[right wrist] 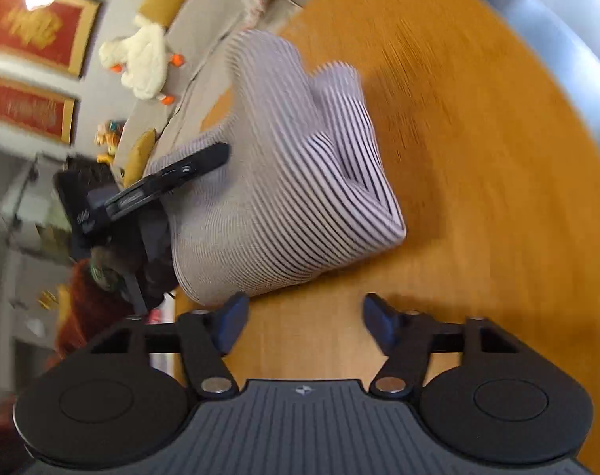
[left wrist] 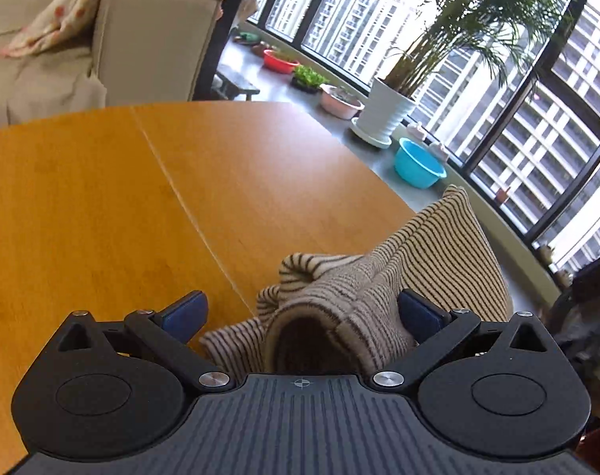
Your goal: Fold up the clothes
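Note:
A striped beige knit garment [left wrist: 383,277] lies bunched on the wooden table [left wrist: 102,206] near its right edge. My left gripper [left wrist: 302,310] is open, its fingers spread wide around a rolled cuff or opening of the garment that lies between them. In the right wrist view the same garment [right wrist: 284,182] lies in a folded heap on the table [right wrist: 478,158]. My right gripper [right wrist: 304,318] is open and empty, just short of the garment's near edge. The left gripper [right wrist: 173,182] shows there at the garment's left side.
A beige sofa [left wrist: 141,39] with a flowered blanket stands behind the table. A window ledge holds a potted palm [left wrist: 387,114], a blue bowl [left wrist: 416,164] and other bowls. A plush duck [right wrist: 141,59] and cushions lie on the sofa.

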